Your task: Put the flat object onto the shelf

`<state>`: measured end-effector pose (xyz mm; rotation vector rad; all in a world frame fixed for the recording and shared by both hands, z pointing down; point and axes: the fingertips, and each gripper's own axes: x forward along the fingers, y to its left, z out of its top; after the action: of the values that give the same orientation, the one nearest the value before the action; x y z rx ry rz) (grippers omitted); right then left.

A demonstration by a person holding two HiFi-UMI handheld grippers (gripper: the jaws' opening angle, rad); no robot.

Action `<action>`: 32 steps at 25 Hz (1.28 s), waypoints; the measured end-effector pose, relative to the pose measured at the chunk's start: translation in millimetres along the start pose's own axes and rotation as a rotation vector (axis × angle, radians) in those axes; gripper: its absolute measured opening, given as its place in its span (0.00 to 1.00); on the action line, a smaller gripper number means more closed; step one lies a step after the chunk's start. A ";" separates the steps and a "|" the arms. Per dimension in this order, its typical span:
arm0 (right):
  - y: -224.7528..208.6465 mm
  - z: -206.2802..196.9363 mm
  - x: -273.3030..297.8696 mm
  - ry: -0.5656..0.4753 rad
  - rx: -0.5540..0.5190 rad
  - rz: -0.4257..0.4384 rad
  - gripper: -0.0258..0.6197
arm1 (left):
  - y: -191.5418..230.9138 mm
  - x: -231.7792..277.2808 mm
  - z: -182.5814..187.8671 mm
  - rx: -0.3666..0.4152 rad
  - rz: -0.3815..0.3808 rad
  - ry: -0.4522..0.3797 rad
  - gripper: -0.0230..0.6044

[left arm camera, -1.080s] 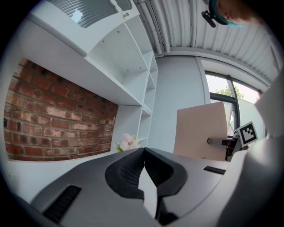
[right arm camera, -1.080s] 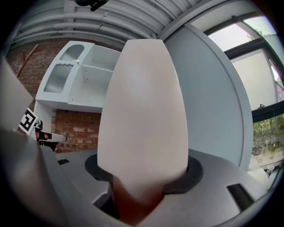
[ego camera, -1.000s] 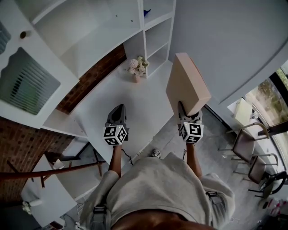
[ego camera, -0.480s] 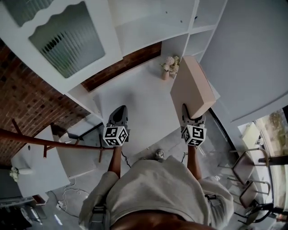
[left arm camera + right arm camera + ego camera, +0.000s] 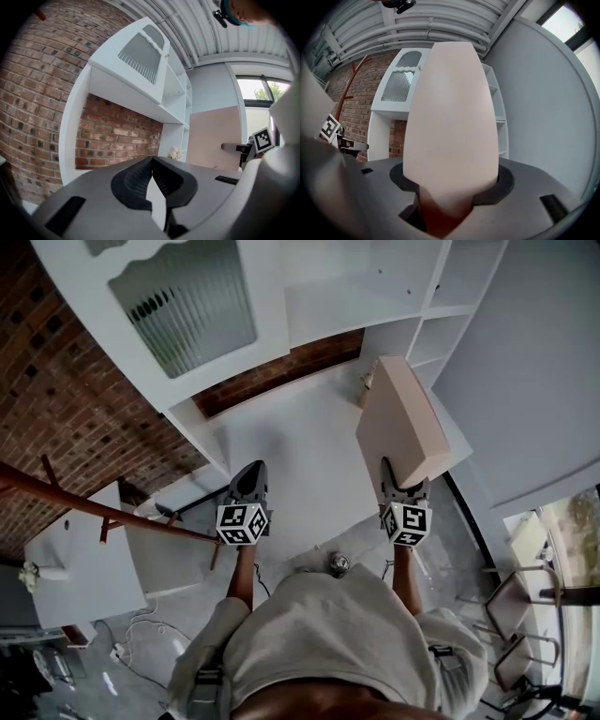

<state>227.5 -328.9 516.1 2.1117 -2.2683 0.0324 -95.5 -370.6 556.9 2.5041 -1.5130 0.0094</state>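
Flat box (image 5: 401, 423) now mostly hides flowers (image 5: 176, 153), seemingly; right tongs (image 5: 403, 486) clamp it.

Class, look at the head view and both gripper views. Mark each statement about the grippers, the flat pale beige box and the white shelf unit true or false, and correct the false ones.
1. The right gripper is clamped on the flat pale beige box. True.
2. The left gripper grips the box as well. False: its jaws are together with nothing between them, and it is well apart from the box.
3. The box already lies on the white shelf unit. False: it stands on edge in the right gripper, in the air in front of the unit.
4. A red brick wall stands beside the shelf unit. True.
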 end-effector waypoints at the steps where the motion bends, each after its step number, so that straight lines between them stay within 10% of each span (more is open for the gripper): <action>1: -0.5 0.9 1.2 -0.001 -0.001 0.007 0.50 | 2.0 -2.2 -0.3 -0.004 0.012 -0.003 0.06; 11: -14.5 29.0 15.8 -0.038 -0.126 0.062 0.50 | -7.8 2.2 5.4 -0.019 0.063 -0.041 0.06; 32: -30.0 125.0 40.6 -0.226 -1.381 -0.015 0.49 | -22.1 3.3 2.9 -0.025 0.076 -0.046 0.06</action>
<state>252.4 -377.0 392.7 1.3164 -1.4450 -1.3531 -74.9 -364.2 550.5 2.4424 -1.6146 -0.0549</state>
